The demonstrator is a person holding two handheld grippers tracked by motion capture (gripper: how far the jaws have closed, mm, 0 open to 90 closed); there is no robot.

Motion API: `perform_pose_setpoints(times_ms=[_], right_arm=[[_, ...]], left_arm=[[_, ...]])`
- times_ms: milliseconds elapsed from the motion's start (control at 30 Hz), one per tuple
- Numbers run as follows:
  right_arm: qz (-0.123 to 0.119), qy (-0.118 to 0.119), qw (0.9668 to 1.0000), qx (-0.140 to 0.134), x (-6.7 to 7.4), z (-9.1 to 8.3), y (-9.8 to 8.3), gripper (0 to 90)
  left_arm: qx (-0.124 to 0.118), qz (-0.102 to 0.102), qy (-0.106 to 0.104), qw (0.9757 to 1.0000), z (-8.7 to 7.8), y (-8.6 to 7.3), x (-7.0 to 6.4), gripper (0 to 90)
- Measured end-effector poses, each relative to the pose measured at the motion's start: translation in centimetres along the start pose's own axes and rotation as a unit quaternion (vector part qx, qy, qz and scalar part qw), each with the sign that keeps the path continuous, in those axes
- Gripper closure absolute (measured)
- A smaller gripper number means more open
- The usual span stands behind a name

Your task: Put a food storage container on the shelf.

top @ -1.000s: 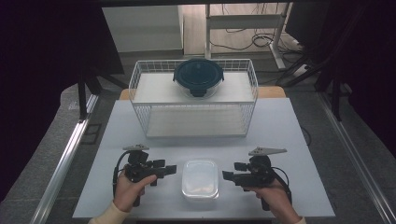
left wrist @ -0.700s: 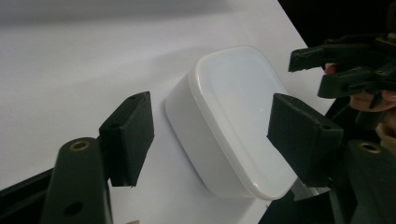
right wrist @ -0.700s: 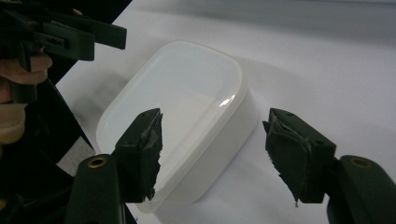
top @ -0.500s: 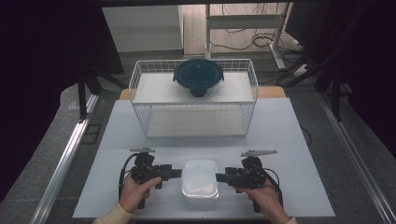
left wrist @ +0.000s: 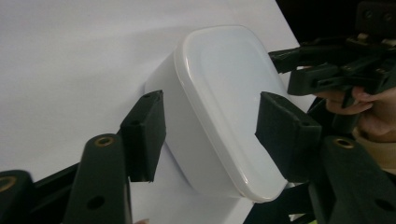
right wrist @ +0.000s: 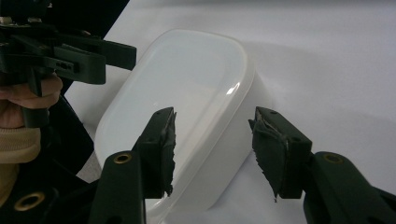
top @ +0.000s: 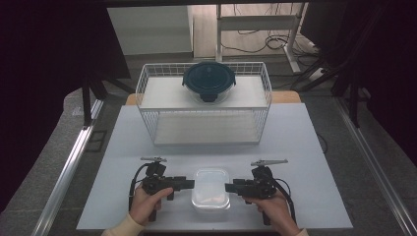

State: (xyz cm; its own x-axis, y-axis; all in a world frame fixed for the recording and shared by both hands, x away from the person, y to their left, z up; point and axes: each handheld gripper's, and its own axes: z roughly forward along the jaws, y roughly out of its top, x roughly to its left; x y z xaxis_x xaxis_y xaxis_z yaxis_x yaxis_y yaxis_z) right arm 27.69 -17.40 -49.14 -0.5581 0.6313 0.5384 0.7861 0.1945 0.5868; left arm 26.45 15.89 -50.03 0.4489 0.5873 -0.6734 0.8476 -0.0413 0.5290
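Now you're gripping: both sets of jaws closing round the white container (top: 211,188), pads still apart; squeeze, then lift.

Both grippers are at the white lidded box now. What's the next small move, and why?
Probably close both a little further. The left gripper and right gripper each straddle an edge of the white box, jaws just been closing, but gaps show beside the pads, so neither grips yet.

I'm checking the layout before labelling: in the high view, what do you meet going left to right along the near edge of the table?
Left gripper → white lidded container → right gripper, all low on the white table.
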Motion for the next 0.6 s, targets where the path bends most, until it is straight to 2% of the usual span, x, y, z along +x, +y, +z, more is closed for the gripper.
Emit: perform_pose_setpoints(times_ms=[167,433,567,600], right_arm=[[0.004,-0.001,1.0,0.001,0.1,0.2,-0.1,50.1],[0.014,0.004,0.9999,0.003,-0.1,0.4,-0.2,53.8],[0.018,0.013,0.9997,0.004,-0.1,0.4,-0.3,58.0],[0.021,0.017,0.9996,0.004,-0.1,0.4,-0.3,59.0]], left_arm=[[0.008,0.001,0.0,1.0,0.3,-0.1,0.1,49.9],[0.023,-0.02,-0.029,0.9991,1.0,-0.4,0.7,53.0],[0.027,-0.03,-0.048,0.998,1.2,-0.4,0.9,58.6],[0.029,-0.029,-0.046,0.9981,1.2,-0.4,0.8,60.0]])
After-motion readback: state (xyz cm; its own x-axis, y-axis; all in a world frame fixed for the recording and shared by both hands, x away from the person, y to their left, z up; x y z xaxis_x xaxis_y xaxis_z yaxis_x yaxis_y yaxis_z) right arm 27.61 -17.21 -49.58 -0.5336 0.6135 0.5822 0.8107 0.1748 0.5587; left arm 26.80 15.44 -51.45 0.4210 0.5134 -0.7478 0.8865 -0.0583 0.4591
